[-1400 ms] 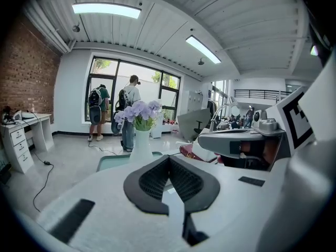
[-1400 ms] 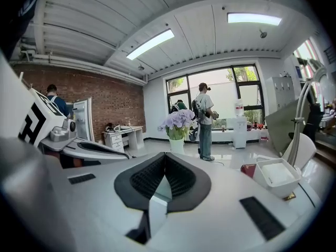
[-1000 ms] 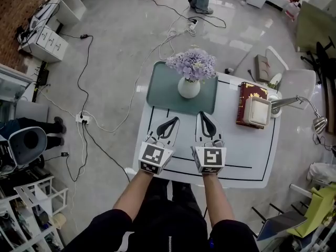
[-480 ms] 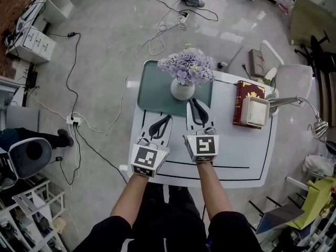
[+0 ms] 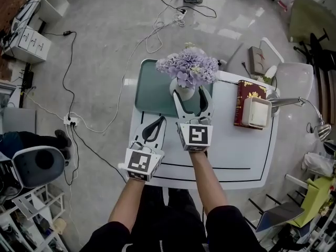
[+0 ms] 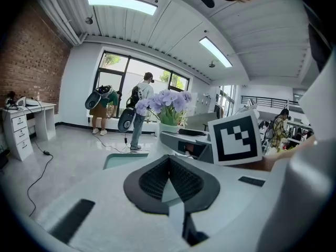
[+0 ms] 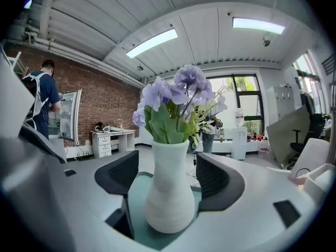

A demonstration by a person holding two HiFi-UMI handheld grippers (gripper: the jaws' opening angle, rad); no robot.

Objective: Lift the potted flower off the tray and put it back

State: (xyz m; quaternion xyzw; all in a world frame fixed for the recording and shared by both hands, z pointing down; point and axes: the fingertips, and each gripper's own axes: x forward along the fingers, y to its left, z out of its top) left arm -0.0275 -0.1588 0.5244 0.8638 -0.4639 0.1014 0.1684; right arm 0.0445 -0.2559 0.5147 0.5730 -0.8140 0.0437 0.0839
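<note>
The potted flower is a white vase [image 5: 183,93] with purple blooms [image 5: 188,67], upright on the teal tray [image 5: 152,91] at the table's far edge. My right gripper [image 5: 192,95] reaches onto the tray, its jaws opening wide. The vase [image 7: 169,193] stands between the two pads without being pressed, small gaps showing at its sides. My left gripper [image 5: 152,129] is shut and empty, low over the white table, nearer me and left of the right one. In the left gripper view the shut jaws [image 6: 169,175] point toward the flowers [image 6: 165,104].
A red book [image 5: 244,101] with a white box [image 5: 257,112] on it lies at the table's right, beside a desk lamp [image 5: 294,101]. Cables [image 5: 152,30] trail over the floor beyond the tray. The white table [image 5: 236,156] shows bare surface at the front right.
My right gripper has gone forward onto the tray and its jaws have spread from shut to either side of the vase. The left gripper stays shut and has fallen behind it.
</note>
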